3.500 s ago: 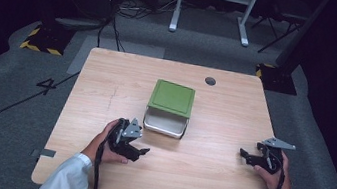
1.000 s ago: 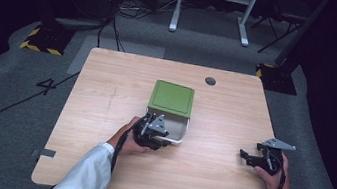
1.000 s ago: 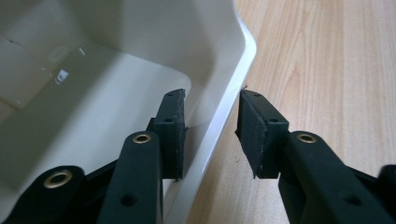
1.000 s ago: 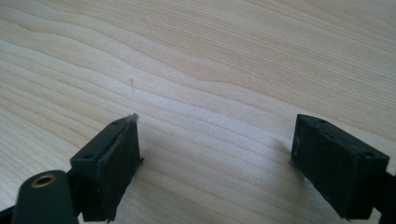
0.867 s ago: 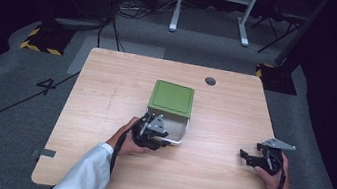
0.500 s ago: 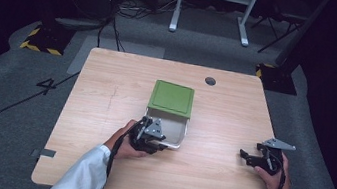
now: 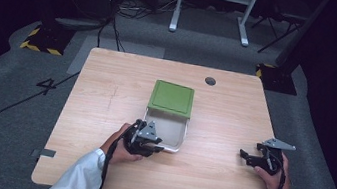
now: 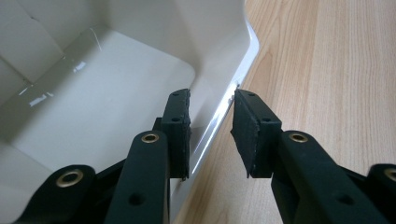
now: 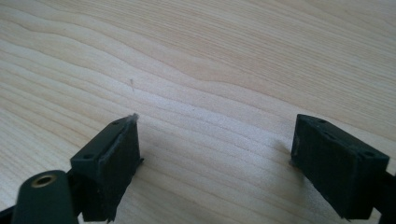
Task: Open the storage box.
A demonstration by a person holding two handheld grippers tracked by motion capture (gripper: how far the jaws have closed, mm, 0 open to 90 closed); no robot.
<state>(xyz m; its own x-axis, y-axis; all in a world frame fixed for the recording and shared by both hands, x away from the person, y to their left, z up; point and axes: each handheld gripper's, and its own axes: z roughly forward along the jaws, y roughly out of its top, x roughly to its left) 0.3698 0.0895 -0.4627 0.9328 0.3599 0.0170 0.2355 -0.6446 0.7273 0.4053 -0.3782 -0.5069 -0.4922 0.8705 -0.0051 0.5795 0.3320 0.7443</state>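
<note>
A shallow white tray [image 7: 171, 128] lies mid-table, its far part under a flat green lid [image 7: 171, 98]. My left gripper [image 7: 151, 143] is at the tray's near left corner. In the left gripper view the jaws straddle the tray's side wall [image 8: 219, 51], one pad inside and the other outside against the rim. My left gripper [image 8: 211, 100] has just been closing on that wall and is shut on it. The tray holds nothing that I can see. At the right of the table my right gripper [image 7: 249, 155] rests open, and its jaws [image 9: 215, 144] have only bare wood between them.
The wooden table [image 7: 234, 114] has a dark round hole [image 7: 210, 81] near its far edge. Beyond it, on the grey floor, are cables, a white frame stand [image 7: 215, 5] and a yellow-and-black striped base [image 7: 42, 43].
My left gripper went from the table's near left to the tray's corner and closed on its wall. It then drew back towards me, sliding the tray further out from under the lid. The right gripper stayed put.
</note>
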